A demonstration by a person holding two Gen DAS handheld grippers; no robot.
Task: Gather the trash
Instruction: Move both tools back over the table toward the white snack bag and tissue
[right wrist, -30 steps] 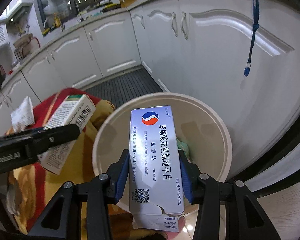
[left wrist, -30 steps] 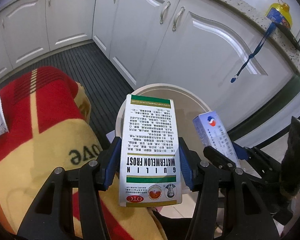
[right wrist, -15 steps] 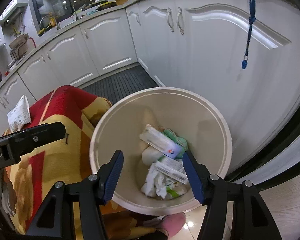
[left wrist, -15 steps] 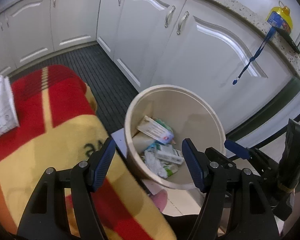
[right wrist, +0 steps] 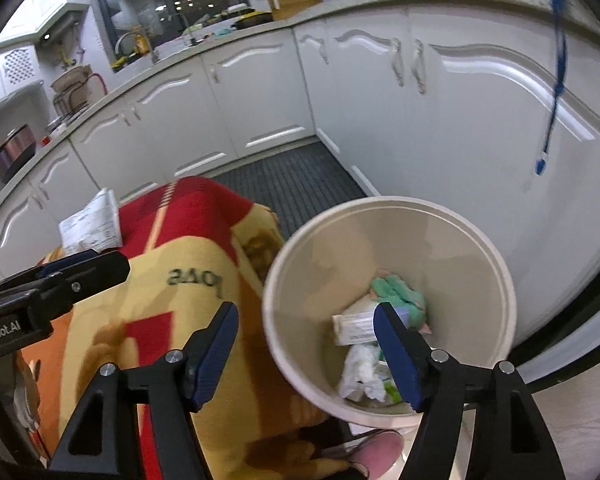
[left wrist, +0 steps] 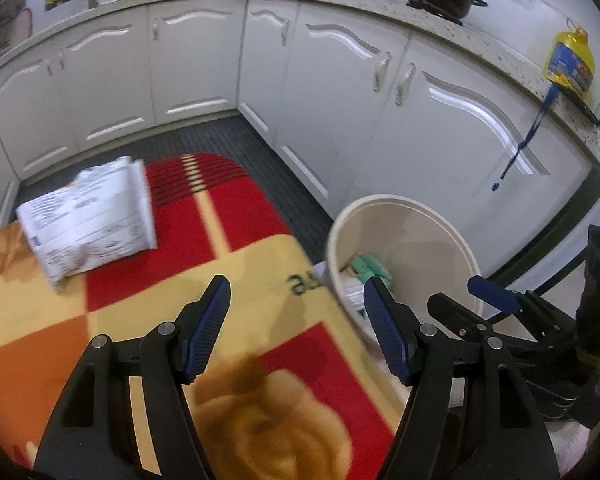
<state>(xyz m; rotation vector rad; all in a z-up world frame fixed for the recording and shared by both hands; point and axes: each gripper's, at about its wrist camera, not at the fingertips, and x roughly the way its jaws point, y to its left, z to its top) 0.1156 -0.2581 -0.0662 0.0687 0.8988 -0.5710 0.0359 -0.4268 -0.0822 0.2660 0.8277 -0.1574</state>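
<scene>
Both boxes [right wrist: 356, 326] gone from fingers [right wrist: 396, 354]

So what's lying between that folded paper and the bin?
Only bare blanket: its red and yellow cloth runs from the folded paper to the bin, with nothing on it. The left wrist view shows this best.

**Materials and finishes around the bin**

The round cream plastic bin [right wrist: 388, 216] is smooth and matt. The red-and-yellow fleece blanket [left wrist: 240, 216] looks soft and napped. The printed white paper leaflet [left wrist: 88, 216] is creased. The glossy white cabinet doors [right wrist: 480, 92] catch highlights. The dark floor mat [left wrist: 220, 136] is ribbed.
</scene>
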